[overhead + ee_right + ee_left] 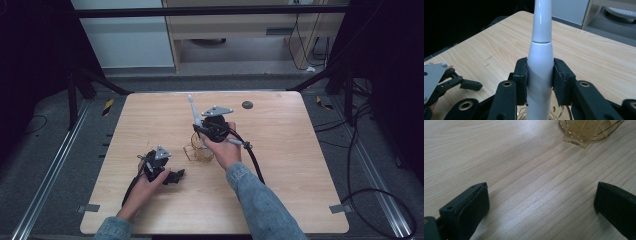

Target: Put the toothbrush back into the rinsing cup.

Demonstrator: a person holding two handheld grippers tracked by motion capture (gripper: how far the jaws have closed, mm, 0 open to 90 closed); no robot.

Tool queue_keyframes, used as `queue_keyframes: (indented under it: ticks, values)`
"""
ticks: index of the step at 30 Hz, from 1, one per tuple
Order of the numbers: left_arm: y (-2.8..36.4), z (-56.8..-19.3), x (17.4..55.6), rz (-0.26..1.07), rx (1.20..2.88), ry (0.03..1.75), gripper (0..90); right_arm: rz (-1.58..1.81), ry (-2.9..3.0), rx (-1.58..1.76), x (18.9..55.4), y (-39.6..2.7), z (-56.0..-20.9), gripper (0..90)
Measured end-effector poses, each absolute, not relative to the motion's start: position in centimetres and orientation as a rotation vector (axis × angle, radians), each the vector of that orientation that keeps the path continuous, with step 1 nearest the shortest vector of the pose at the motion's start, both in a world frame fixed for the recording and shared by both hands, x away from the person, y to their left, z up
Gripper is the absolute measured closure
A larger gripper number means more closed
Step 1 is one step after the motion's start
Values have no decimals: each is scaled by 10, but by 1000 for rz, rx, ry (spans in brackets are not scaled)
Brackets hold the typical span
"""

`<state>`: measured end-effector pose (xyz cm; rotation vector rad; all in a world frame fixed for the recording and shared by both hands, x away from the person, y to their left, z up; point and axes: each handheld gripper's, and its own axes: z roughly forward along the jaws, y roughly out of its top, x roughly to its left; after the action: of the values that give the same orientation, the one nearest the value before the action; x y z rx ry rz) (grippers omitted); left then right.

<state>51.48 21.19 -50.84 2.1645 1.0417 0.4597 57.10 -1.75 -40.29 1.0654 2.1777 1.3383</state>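
Right gripper [540,82] jaws were clamped on the white electric toothbrush [541,62], upright above the gold wire holder [200,150]. Left gripper [172,176] jaws stood apart over the worktop [280,150]. Best lowered straight, keeping the toothbrush vertical.

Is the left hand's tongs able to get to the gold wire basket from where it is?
Probably yes. The left tongs are open over bare table, and the gold wire basket sits just ahead with nothing between. The right tongs hold a white toothbrush above it, though.
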Motion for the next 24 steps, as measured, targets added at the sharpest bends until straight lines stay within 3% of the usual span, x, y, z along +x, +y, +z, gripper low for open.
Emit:
queue_keyframes:
  ticks: [24]
  values:
    - [212,-508,515,460,2165,1042,0,1287,2221,1051,569,-16,-410,669]
